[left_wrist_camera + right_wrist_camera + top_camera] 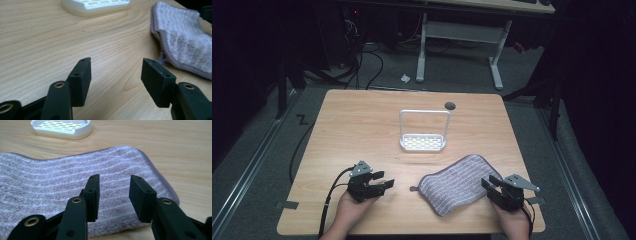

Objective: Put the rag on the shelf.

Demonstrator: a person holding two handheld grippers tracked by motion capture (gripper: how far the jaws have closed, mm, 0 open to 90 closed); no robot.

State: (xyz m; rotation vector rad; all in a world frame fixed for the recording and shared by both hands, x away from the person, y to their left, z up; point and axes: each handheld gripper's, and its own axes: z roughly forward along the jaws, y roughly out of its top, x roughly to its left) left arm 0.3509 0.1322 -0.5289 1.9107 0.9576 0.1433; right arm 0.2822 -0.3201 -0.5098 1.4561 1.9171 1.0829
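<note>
High view showed the striped grey-purple folded microfibre towel lying untouched on the light wooden table before the white slotted rack, between the left gripper and right gripper, both gaping empty, everything seemingly undone.

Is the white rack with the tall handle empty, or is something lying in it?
Empty. In the high view the white rack stands upright with its slotted tray bare; the striped towel lies apart on the table, nearer the person.
</note>
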